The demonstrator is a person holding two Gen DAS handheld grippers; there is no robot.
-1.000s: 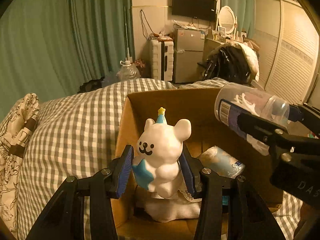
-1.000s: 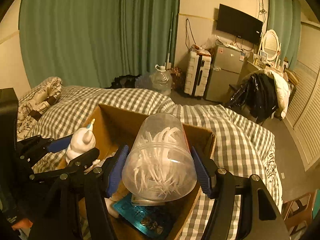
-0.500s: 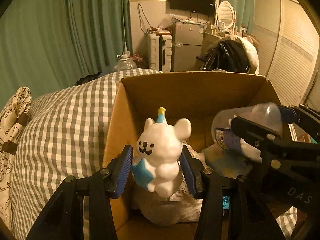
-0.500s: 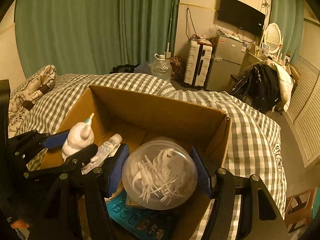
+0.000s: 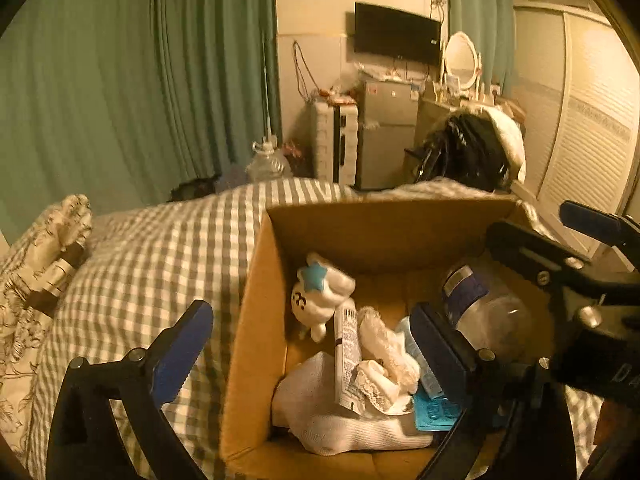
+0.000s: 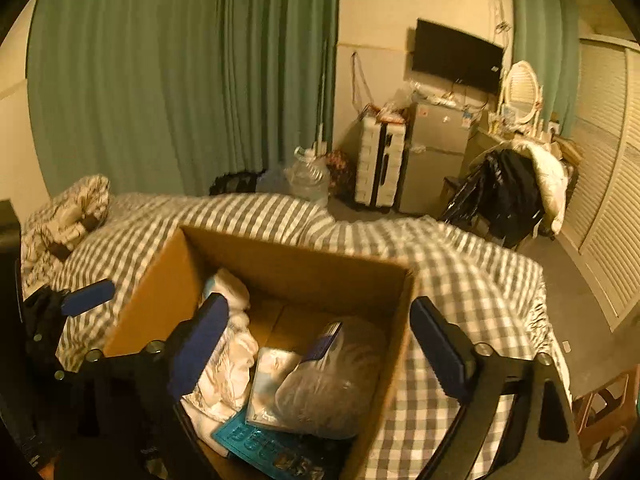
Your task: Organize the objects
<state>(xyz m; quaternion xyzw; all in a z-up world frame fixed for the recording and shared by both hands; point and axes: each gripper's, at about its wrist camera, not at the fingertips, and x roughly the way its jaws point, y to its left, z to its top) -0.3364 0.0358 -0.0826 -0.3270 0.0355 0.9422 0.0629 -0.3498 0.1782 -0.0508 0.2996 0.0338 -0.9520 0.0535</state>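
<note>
A bed (image 6: pixel 460 276) under a checked cover carries an open cardboard box (image 5: pixel 256 292), set there, it may be judged, as the collecting place. Inside are seen a folded white cloth (image 5: pixel 316 404), a clear plastic jar (image 6: pixel 332 392) on its side, a white bear figure (image 5: pixel 320 300) tipped over against the left wall, a tube (image 5: pixel 347 360) and a blue card (image 5: pixel 434 412). Both the left tongs (image 5: pixel 308 356) and right tongs (image 6: pixel 320 352) are spread wide above the box and nothing is held, so both items may be judged delivered.
</note>
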